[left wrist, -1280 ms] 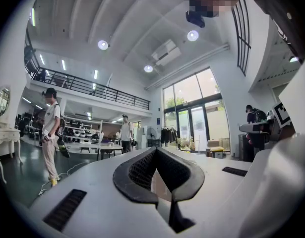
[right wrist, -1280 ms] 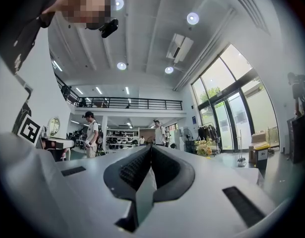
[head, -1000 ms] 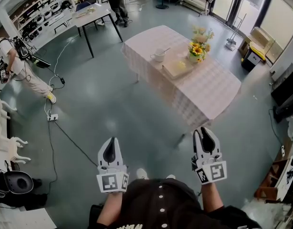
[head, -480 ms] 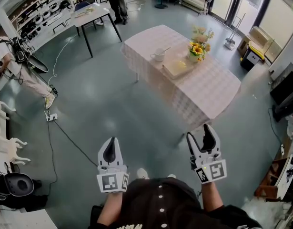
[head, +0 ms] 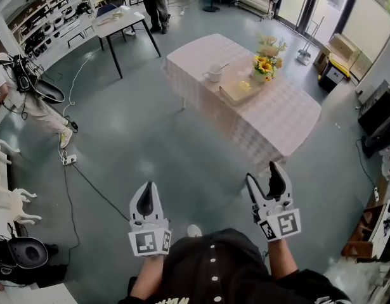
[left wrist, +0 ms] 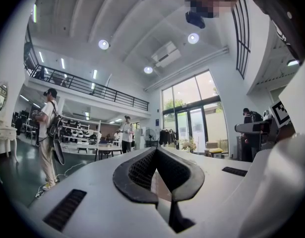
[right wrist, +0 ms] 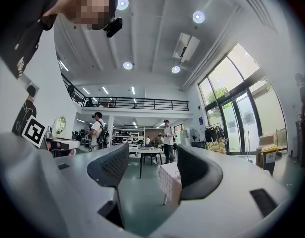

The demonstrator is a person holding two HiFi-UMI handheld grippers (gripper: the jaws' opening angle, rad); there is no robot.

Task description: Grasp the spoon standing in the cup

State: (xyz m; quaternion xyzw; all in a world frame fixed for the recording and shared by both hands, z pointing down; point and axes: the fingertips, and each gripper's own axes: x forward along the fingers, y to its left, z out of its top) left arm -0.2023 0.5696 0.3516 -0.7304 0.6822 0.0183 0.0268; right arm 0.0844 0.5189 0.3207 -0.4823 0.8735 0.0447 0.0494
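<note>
Two sets show low in the head view, the left tongs (head: 147, 190) and the right tongs (head: 262, 175), both well apart from the worktop (head: 277, 116). There the spoon (head: 220, 67) leans in the white cup (head: 212, 76), near the flowers (head: 264, 65).

Left gripper view: its jaws meet, with nothing between them.

Right gripper view: the jaws have just been opening and now stand wide and empty, with the worktop's corner far off in the gap. That looks like readying the right side for the spoon, though the whole approach remains.
</note>
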